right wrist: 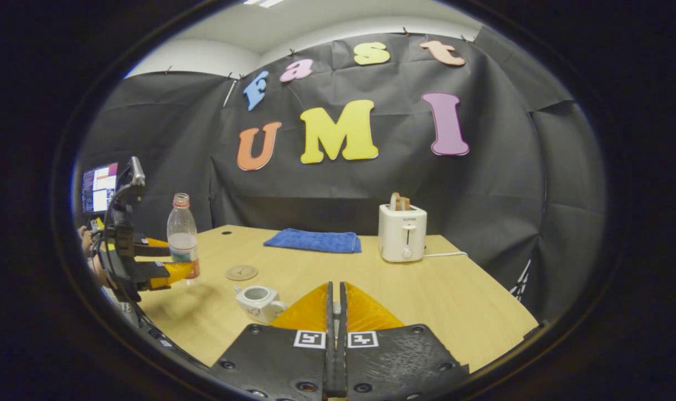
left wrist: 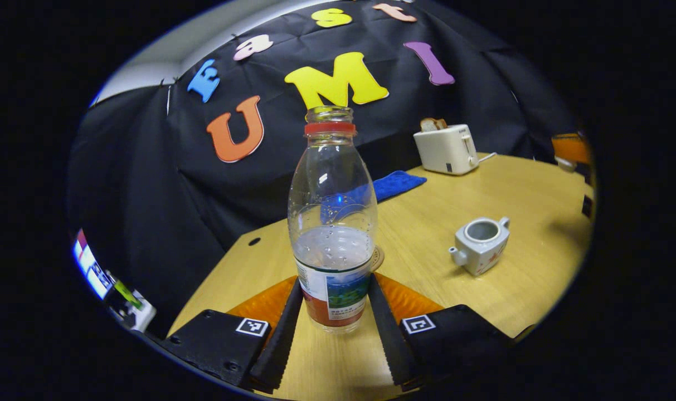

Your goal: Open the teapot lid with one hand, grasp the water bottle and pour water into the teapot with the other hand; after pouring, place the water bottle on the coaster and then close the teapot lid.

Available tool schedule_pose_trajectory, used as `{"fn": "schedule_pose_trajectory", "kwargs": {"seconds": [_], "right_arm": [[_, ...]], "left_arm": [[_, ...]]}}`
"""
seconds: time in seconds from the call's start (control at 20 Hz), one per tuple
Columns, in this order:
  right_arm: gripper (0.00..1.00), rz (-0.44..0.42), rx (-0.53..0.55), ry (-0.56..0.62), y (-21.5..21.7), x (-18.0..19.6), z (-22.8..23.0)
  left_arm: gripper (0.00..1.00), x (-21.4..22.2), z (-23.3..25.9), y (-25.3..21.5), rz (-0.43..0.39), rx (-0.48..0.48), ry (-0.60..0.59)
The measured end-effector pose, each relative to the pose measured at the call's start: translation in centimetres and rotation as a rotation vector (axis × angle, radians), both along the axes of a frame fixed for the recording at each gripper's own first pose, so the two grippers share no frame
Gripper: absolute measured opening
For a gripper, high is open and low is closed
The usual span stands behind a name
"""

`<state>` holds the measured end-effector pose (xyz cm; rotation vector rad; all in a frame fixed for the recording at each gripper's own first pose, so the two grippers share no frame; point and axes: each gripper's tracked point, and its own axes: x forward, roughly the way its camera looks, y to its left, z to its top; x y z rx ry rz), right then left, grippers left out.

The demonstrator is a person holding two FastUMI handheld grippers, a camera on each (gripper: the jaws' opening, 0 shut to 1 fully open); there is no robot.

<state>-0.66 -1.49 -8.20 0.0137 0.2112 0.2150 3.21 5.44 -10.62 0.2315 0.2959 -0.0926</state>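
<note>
We've got the left gripper (left wrist: 333, 328) w/ fingers on both sides of the water bottle (left wrist: 332, 223), touching its base, bottle upright on the surface (left wrist: 455, 312). Right gripper (right wrist: 335, 312) fingers pinched together on something small, can't tell what. Teapot (left wrist: 480, 244), lid off, farther right; coaster (right wrist: 241, 272) behind the bottle.

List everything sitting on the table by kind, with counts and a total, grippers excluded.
Water bottle: 1
Teapot, lid off: 1
Coaster: 1
Blue cloth: 1
Toaster: 1
Total: 5
</note>
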Motion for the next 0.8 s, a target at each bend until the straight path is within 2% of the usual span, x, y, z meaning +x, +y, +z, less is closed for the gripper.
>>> {"fn": "schedule_pose_trajectory", "kwargs": {"seconds": [0.35, 0.6, 0.8], "right_arm": [[0.0, 0.014, -0.03, 0.0, 1.1, 0.0, 0.0], [0.0, 0.001, -0.034, 0.022, 0.7, 0.6, -0.6], [0.0, -0.024, -0.039, 0.03, -0.1, 1.2, -0.8]], "left_arm": [[0.72, 5.0, 2.1, -1.9, -0.072, -0.202, -0.106], [0.72, 10.3, 1.8, -2.6, -0.116, -0.21, -0.13], [0.72, 12.9, -0.5, -2.0, -0.094, -0.206, -0.097]]}}
